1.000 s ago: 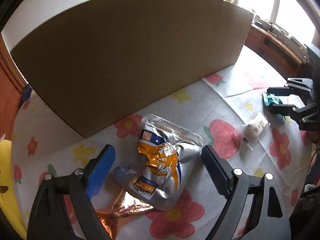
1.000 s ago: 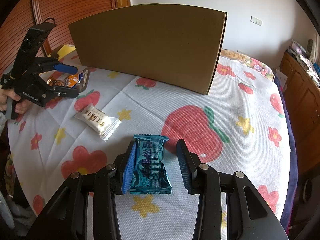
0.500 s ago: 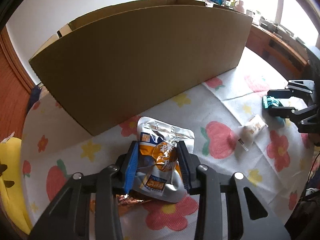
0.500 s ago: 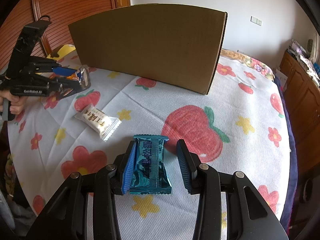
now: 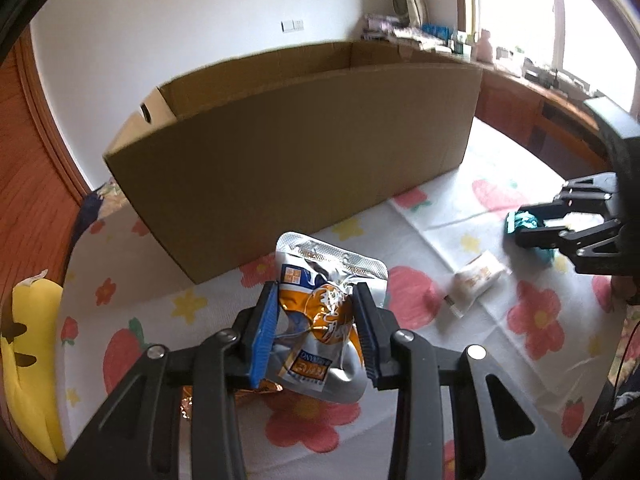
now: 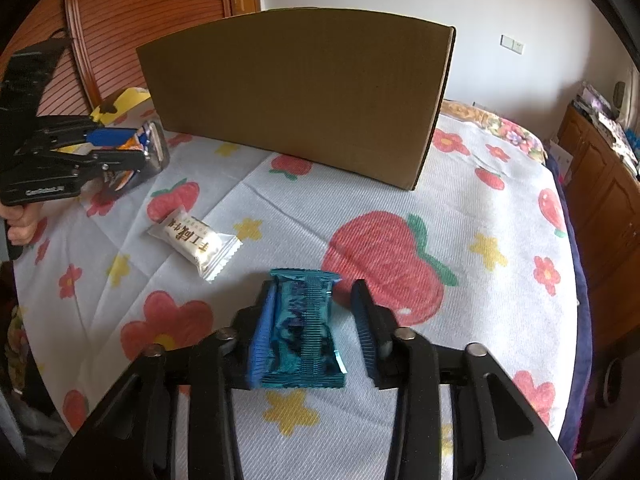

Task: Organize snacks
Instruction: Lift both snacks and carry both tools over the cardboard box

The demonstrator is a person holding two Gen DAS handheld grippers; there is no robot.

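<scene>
The left gripper (image 5: 316, 332) pinches a crinkled silver-and-orange foil pouch (image 5: 320, 320) by its middle, lifted off the flowered tablecloth (image 6: 480, 280) before an open cardboard box (image 5: 300, 152). It looks light, soft and slippery. The right gripper (image 6: 316, 332), jaws just closing, straddles a glossy teal wrapped bar (image 6: 302, 328); only its left pad touches

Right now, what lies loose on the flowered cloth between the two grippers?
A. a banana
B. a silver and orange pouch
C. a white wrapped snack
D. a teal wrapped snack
C: the white wrapped snack lies untouched on the cloth, while the left gripper pinches the silver and orange pouch and the teal wrapped snack sits between the right gripper's fingers.
</scene>
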